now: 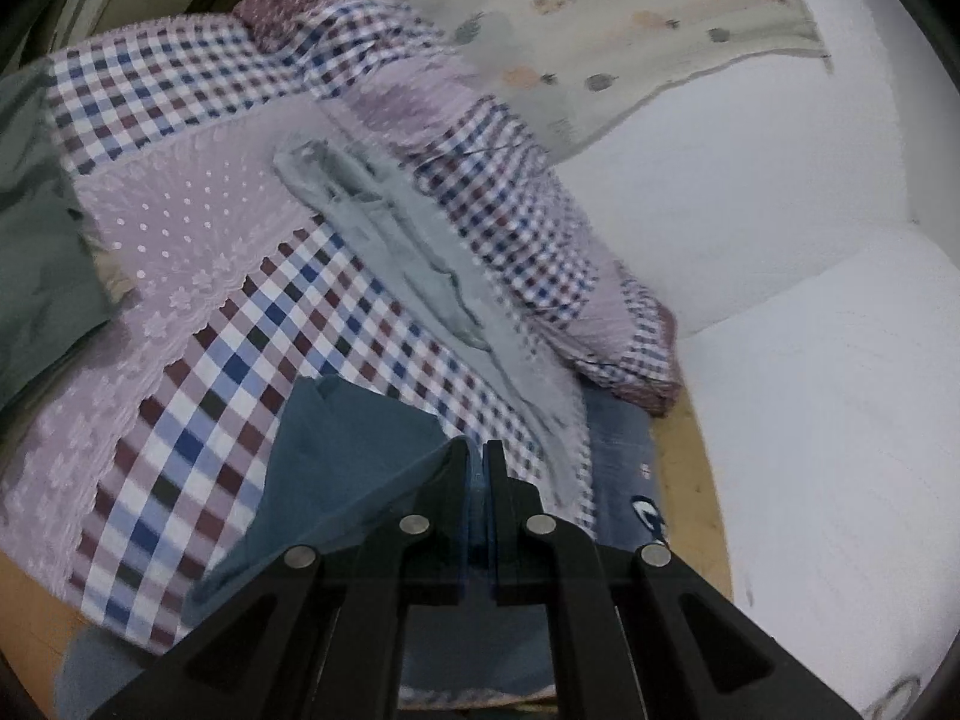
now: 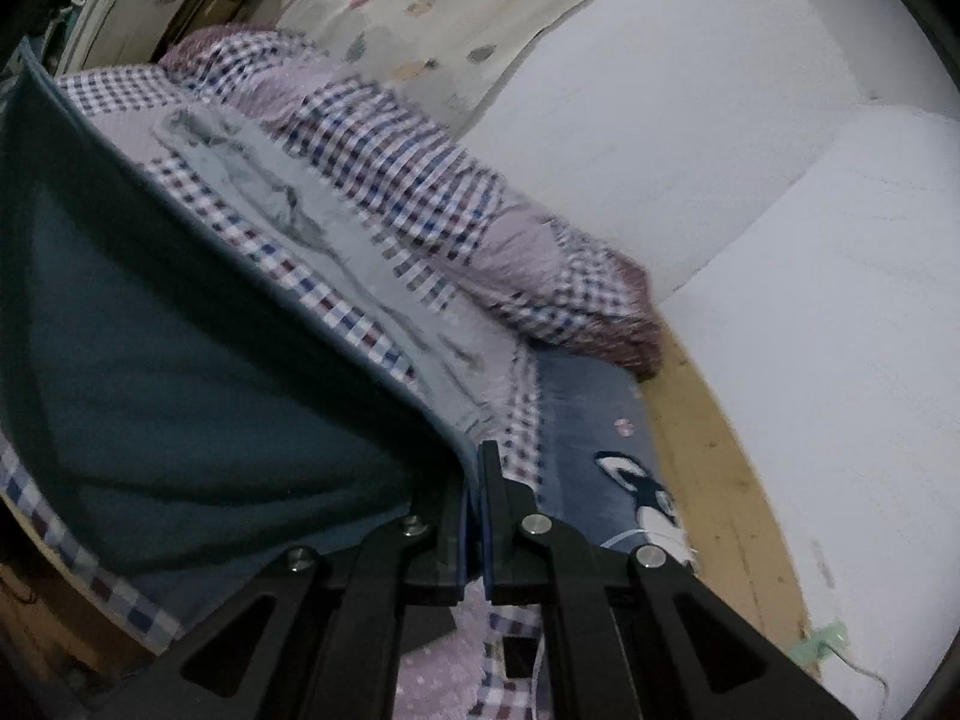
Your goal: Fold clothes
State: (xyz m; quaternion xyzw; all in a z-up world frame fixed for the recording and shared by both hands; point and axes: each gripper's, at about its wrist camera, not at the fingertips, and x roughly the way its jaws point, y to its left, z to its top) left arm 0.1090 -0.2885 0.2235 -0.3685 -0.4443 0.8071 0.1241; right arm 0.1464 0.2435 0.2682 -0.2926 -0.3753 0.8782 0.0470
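Both tools are clamped on one teal garment (image 2: 198,372): the left tool (image 1: 477,450) pinches a corner, the right tool (image 2: 474,456) another edge, so the cloth hangs stretched between them above the checked bedspread (image 1: 198,420). The step in hand looks like carrying the garment over to lay or fold it. To do it well, keep the held edge taut and level, lower it flat onto the bedspread just short of the grey towel (image 1: 384,222), and release only once the corners line up.
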